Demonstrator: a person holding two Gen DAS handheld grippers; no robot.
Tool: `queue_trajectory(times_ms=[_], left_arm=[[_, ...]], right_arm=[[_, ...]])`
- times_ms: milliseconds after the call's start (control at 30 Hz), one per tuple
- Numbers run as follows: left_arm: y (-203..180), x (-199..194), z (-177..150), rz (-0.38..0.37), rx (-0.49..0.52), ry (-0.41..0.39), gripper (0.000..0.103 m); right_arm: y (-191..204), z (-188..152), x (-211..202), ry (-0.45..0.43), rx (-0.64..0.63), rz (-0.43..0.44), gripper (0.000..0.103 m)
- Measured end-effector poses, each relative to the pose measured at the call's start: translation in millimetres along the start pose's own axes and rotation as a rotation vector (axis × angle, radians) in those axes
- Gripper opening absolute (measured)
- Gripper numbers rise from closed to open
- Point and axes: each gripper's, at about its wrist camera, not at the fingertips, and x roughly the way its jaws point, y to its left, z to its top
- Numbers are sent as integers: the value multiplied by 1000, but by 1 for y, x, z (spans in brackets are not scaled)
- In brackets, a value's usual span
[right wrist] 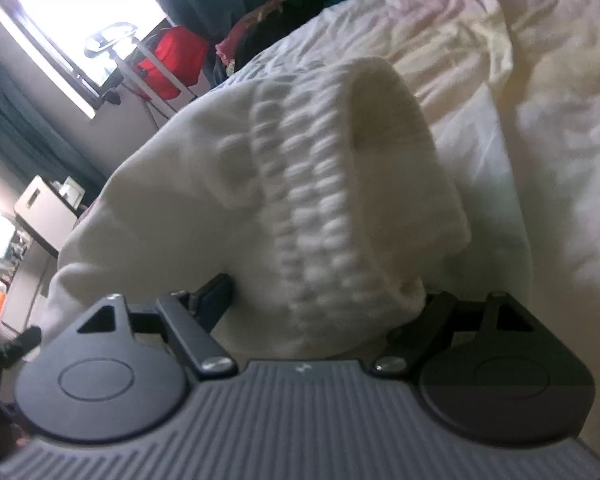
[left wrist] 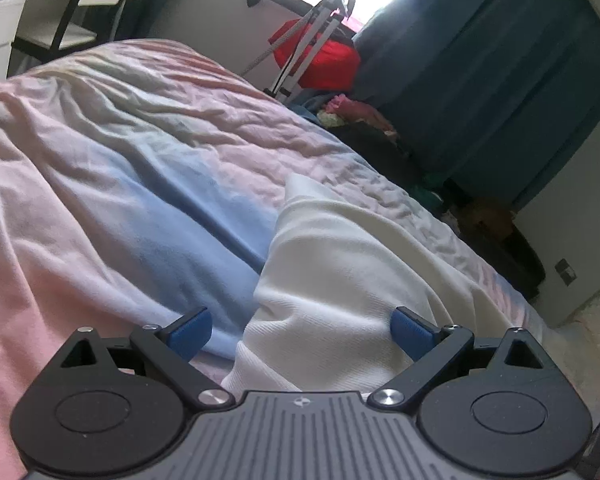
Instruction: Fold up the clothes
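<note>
Across the bed (left wrist: 112, 184), covered in a wrinkled quilt of pale pink, white and blue patches, lies the cream-white knit garment (left wrist: 340, 272), reaching from the near edge toward the bed's right side. Left tongs (left wrist: 302, 332): blue-padded fingers (left wrist: 190, 334) spread wide apart, a fold of the garment bunched between them, right pad touching cloth, left pad clear of it. Right tongs (right wrist: 320, 300): the garment's thick ribbed cuff (right wrist: 340, 184) stands up between the fingers; right fingertip hidden behind the cuff, so cannot tell whether they grip it or merely flank it. Beyond the bed's far edge: red fabric bag (left wrist: 324, 60) on a metal stand, dark teal curtain (left wrist: 480, 80), bright window (right wrist: 80, 20).
</note>
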Motion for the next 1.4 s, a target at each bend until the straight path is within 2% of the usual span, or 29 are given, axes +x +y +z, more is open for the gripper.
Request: queue_trajectory(times_ms=[100,267,367,400,433,500,533,600,700,767,867,900,1033,1100,1167,1267,1400], left_arm=[[7,7,1,-26,-52,26,99],[26,18,3,-95,-192,79,99],[32,21,3,-122,-226,94,98],[33,22,3,-135,-233,98,98],[34,24,3,-144,-238,102,96],[35,26,2,-157,-242,111,94],[35,27,2,-158,-237,112,91],[35,27,2,-152,-227,109,87],[34,24,1,-141,-218,100,71],[32,21,2,-141,-198,87,51],[24,15,4,-162,-159,63,35],[20,12,6,-174,-145,53,33],[3,5,15,-236,-117,29,28],[-18,1,19,-240,-48,14,27],[-43,3,23,-250,10,-4,26],[-81,12,29,-282,16,-9,25],[-159,54,42,-277,67,28,25]], right_arm=[[0,-2,2,-9,22,26,85],[-7,-4,6,-48,125,147,89],[-5,-6,-3,-79,160,236,88],[-2,-6,-5,-81,153,252,84],[2,-7,-6,-79,128,233,80],[7,-10,-6,-71,82,171,62],[7,-11,-7,-74,78,159,58],[7,-11,-12,-87,80,151,43],[18,-8,-22,-123,39,150,32],[28,-9,-32,-155,-1,152,29],[42,-2,-44,-205,-48,152,26],[45,1,-48,-220,-49,157,25],[55,17,-71,-254,-24,185,25],[57,30,-84,-271,-20,192,25],[58,43,-96,-286,-26,195,25],[41,64,-112,-316,7,180,25],[13,106,-126,-395,54,151,25]])
